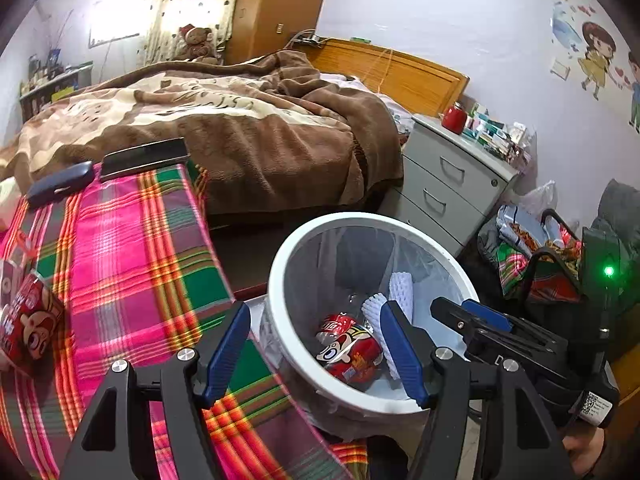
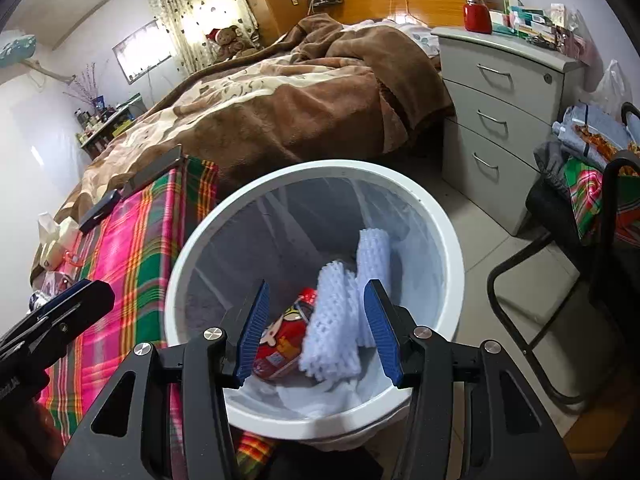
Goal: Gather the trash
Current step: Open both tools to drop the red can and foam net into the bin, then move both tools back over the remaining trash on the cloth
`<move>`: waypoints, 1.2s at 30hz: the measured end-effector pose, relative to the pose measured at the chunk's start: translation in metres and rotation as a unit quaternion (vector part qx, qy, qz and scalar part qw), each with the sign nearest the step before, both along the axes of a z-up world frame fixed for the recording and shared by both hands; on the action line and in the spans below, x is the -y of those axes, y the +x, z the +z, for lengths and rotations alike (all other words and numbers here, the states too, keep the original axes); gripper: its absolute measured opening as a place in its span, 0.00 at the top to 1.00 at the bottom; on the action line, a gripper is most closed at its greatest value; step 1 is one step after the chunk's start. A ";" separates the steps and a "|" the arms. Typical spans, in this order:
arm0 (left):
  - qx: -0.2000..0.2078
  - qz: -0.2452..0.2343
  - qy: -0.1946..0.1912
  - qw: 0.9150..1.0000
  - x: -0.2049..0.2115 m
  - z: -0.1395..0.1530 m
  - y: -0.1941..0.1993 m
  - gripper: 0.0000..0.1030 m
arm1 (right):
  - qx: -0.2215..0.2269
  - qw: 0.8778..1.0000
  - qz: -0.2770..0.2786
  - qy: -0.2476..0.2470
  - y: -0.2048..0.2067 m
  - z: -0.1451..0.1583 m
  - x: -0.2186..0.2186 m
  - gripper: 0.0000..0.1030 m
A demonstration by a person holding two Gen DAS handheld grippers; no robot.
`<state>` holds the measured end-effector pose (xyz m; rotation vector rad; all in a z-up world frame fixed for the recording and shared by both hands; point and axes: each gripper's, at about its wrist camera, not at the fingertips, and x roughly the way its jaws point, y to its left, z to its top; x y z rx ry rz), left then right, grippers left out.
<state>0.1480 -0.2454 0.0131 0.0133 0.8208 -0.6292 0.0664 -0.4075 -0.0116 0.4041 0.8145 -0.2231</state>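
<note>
left wrist: left gripper (image 1: 316, 354) is seen spread, nothing between its pads, above bin (image 1: 280, 264); red wrapper (image 1: 350, 354) crumpled inside | right wrist: right gripper (image 2: 318, 334) gaping, unloaded; white foam nets (image 2: 334, 320) lie beside wrapper (image 2: 280, 344) in bin (image 2: 192, 248)

Lighting, both views: you get daylight through the curtained window (image 1: 192, 8), blown out to glare. Room evenly lit, shadows soft. Fisheye bends edges; corners black. Plaid cloth (image 1: 132, 248) slightly motion-blurred.
</note>
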 end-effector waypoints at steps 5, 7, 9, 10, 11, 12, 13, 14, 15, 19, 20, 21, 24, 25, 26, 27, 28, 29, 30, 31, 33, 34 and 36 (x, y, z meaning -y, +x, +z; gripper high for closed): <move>0.003 0.020 0.001 1.000 -0.023 0.001 -0.004 0.35 | 0.009 1.000 0.012 0.000 0.000 0.005 -0.014 0.51; 0.009 0.030 0.003 1.000 -0.034 0.002 -0.007 0.35 | 0.015 1.000 0.017 -0.001 0.001 0.008 -0.020 0.51; 0.014 0.036 0.007 0.999 -0.042 0.003 -0.009 0.35 | 0.017 1.000 0.023 -0.001 0.001 0.009 -0.027 0.51; 0.012 0.042 0.005 0.999 -0.050 0.003 -0.010 0.35 | 0.020 0.999 0.026 -0.002 0.002 0.010 -0.031 0.51; 0.010 0.044 0.002 0.999 -0.054 0.003 -0.010 0.35 | 0.022 0.999 0.029 -0.004 0.002 0.011 -0.035 0.51; 0.008 0.050 -0.001 0.999 -0.061 0.003 -0.010 0.35 | 0.023 0.999 0.033 -0.005 0.003 0.011 -0.039 0.51; 0.010 0.055 -0.001 0.998 -0.066 0.004 -0.011 0.35 | 0.024 0.999 0.037 -0.006 0.004 0.012 -0.043 0.50; 0.012 0.062 -0.001 0.998 -0.072 0.005 -0.011 0.35 | 0.024 0.999 0.041 -0.007 0.005 0.012 -0.047 0.50; 0.015 0.068 -0.002 0.998 -0.080 0.006 -0.012 0.35 | 0.026 0.999 0.044 -0.008 0.006 0.012 -0.051 0.50; 0.023 0.089 -0.002 0.996 -0.104 0.009 -0.013 0.35 | 0.028 0.998 0.058 -0.011 0.010 0.012 -0.066 0.48; 0.025 0.093 0.000 0.995 -0.108 0.010 -0.013 0.35 | 0.029 0.998 0.061 -0.011 0.012 0.012 -0.070 0.47; 0.027 0.100 0.001 0.995 -0.115 0.010 -0.013 0.35 | 0.031 0.997 0.065 -0.010 0.013 0.012 -0.074 0.47; 0.022 0.117 0.002 0.993 -0.132 0.009 -0.012 0.35 | 0.031 0.996 0.083 -0.010 0.017 0.012 -0.087 0.47; 0.022 0.125 0.004 0.992 -0.139 0.008 -0.012 0.35 | 0.031 0.996 0.089 -0.012 0.019 0.012 -0.092 0.47; 0.022 0.130 0.004 0.991 -0.144 0.007 -0.012 0.35 | 0.031 0.995 0.095 -0.012 0.020 0.013 -0.098 0.47; 0.021 0.137 0.002 0.990 -0.151 0.007 -0.011 0.35 | 0.032 0.994 0.102 -0.012 0.021 0.013 -0.102 0.47; 0.020 0.143 0.000 0.990 -0.158 0.007 -0.011 0.35 | 0.035 0.993 0.110 -0.010 0.024 0.014 -0.108 0.47; 0.019 0.149 0.000 0.989 -0.166 0.006 -0.011 0.35 | 0.037 0.993 0.115 -0.008 0.024 0.015 -0.113 0.47; 0.018 0.156 -0.001 0.988 -0.172 0.006 -0.010 0.35 | 0.040 0.992 0.121 -0.006 0.025 0.015 -0.118 0.47; 0.018 0.164 0.000 0.986 -0.180 0.005 -0.010 0.35 | 0.043 0.991 0.128 -0.003 0.027 0.016 -0.123 0.47; 0.016 0.182 -0.001 0.983 -0.198 0.004 -0.009 0.35 | 0.045 0.989 0.139 -0.002 0.031 0.017 -0.134 0.44; 0.017 0.191 -0.001 0.981 -0.206 0.004 -0.009 0.35 | 0.045 0.989 0.143 -0.003 0.032 0.017 -0.139 0.36; 0.016 0.207 0.002 0.978 -0.222 0.003 -0.007 0.34 | 0.046 0.987 0.154 -0.003 0.036 0.017 -0.150 0.32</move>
